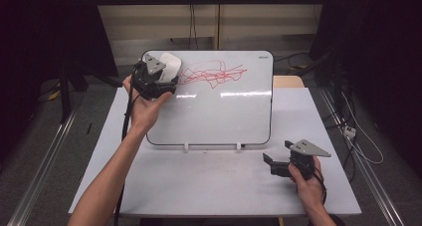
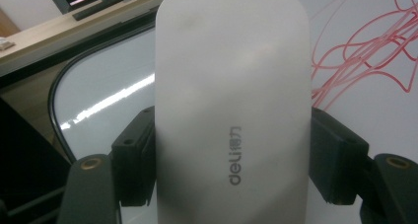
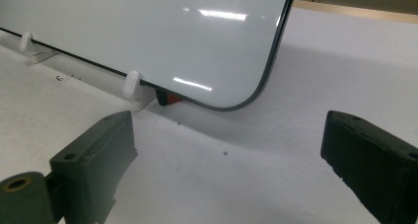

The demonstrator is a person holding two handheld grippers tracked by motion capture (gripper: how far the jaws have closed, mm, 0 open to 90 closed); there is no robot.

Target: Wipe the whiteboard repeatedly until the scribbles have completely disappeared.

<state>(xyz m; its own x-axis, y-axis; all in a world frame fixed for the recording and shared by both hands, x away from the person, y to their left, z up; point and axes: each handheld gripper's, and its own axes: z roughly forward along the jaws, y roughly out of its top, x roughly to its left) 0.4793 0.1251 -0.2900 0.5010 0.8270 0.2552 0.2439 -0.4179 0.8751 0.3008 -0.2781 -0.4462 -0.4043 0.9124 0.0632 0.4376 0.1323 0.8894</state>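
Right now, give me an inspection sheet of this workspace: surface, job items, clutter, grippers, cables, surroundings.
Surface: white table, bare in front of the board.
Job's things: whiteboard propped on the table, red scribble across its upper part; white eraser marked "deli" held against the board's upper left, beside the scribble.
Clutter: a small red and black thing under the board's lower edge, too hidden to identify.
Grippers: left gripper shut on the eraser; right gripper open, nothing between its jaws, low over the table near the board's lower right corner.
Cables: black cable trails along the left forearm; loose wires on the floor at right.
Surroundings: dark room, metal rails beside the table.
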